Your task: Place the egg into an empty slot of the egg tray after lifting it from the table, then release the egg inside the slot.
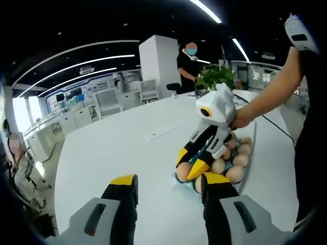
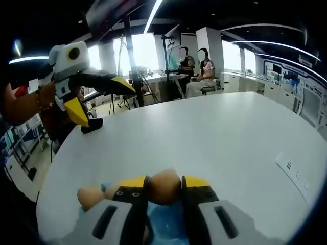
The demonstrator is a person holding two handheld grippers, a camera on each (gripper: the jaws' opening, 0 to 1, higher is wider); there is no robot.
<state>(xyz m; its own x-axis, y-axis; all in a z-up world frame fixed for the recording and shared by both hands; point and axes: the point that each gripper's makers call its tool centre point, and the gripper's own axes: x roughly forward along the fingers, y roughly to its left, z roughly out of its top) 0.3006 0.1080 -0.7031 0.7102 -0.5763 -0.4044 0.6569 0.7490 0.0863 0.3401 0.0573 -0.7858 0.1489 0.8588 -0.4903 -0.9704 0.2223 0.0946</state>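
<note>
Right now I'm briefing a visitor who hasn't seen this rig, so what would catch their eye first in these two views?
First, the pale brown egg pinched between the yellow-tipped jaws of the right gripper, low in the right gripper view. Next, in the left gripper view, that gripper hangs over the light blue egg tray, nearly full of eggs, on the round white table. The left gripper is open over bare tabletop.

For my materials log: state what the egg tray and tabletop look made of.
Egg tray: probably thin plastic; it looks pale blue and slightly glossy under the held egg. Tabletop: smooth white laminate or painted board, judging by its even matte sheen; exact material unclear.
</note>
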